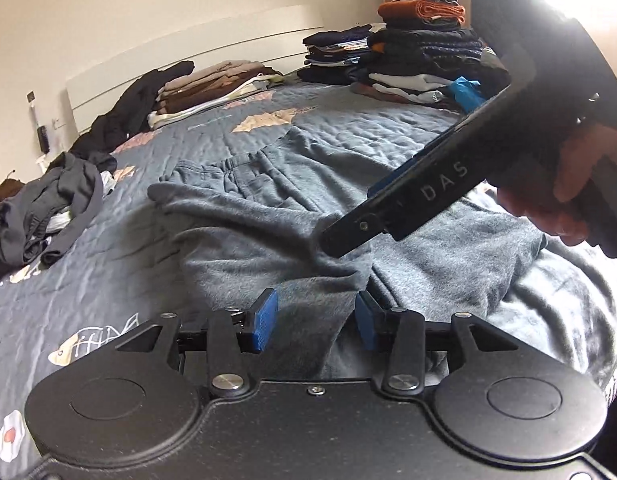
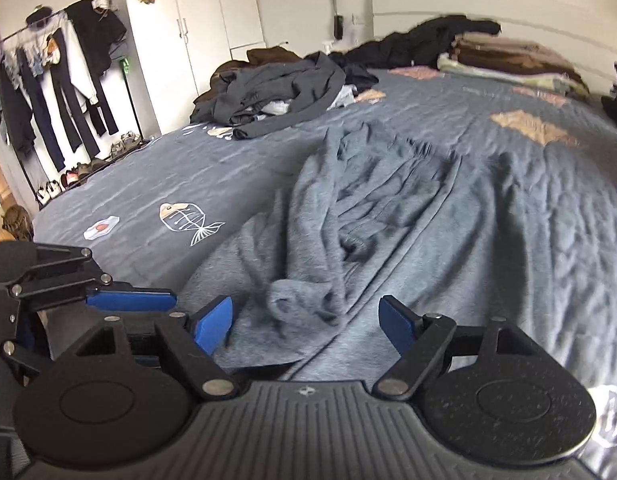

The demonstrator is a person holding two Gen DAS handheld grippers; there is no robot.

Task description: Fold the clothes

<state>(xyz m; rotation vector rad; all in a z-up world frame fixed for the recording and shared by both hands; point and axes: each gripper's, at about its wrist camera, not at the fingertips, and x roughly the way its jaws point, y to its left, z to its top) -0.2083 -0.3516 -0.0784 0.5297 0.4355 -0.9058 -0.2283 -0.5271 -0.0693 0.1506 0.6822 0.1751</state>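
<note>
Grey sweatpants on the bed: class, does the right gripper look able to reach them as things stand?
Probably yes. The right gripper stands open just above the grey sweatpants, with nothing between; the left gripper sits off to its side.

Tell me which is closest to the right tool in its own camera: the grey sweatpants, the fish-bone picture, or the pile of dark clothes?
1. Grey sweatpants, right ahead of the right tool.
2. Fish-bone picture, ahead on the left.
3. Pile of dark clothes, farther back, left of centre.
</note>
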